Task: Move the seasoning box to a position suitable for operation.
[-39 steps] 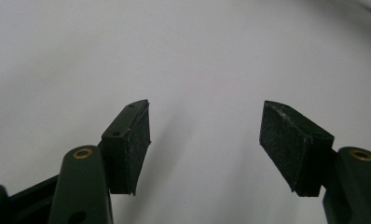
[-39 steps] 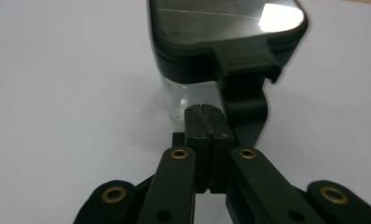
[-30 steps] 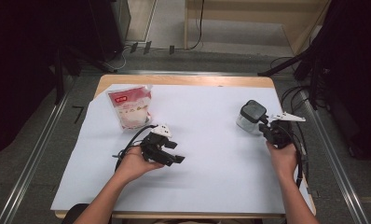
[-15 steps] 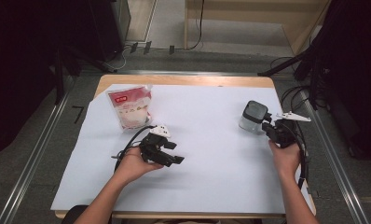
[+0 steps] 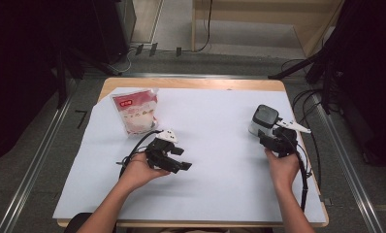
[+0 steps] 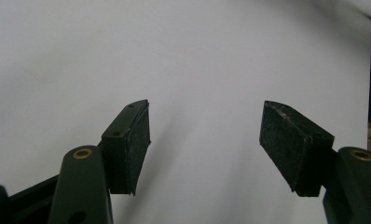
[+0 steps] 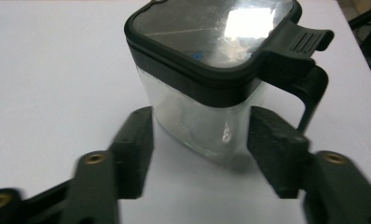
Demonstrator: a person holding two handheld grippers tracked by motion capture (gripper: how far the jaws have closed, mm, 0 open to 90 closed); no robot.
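Jar (image 5: 264,119): clear walls, black lid with a clear top panel and a black flip catch and handle at one side; stands upright on the white sheet (image 5: 220,160) at the right of the tabletop (image 5: 191,83); in the right gripper view the jar (image 7: 211,79) sits between the two fingers, its lower front corner reaching into the gap.

Right gripper (image 5: 273,141): held in the right hand (image 5: 281,167), just in front of the jar on the person's side; fingers (image 7: 136,144) have just been opening and now stand wide, one at each side of the jar; a strip of white shows between the left pad and the glass; the right pad stands very close to the jar's wall, no press on it visible; jar rests on the sheet by itself, not gripped.

Left gripper (image 5: 174,162): held in the left hand (image 5: 138,170), left of centre on the sheet, lying low over the paper and pointing toward the right; fingers (image 6: 130,144) wide apart, nothing between them, bare white sheet beyond; they hold and touch nothing.

Pouch (image 5: 135,111): red and white printed bag, lying flat at the far left of the sheet, well apart from the jar, near the left gripper but not touching it.

Cables: black, one trailing from each gripper; the right one (image 5: 305,174) runs along the right forearm toward the near edge; the left one (image 5: 133,150) loops beside the left hand.
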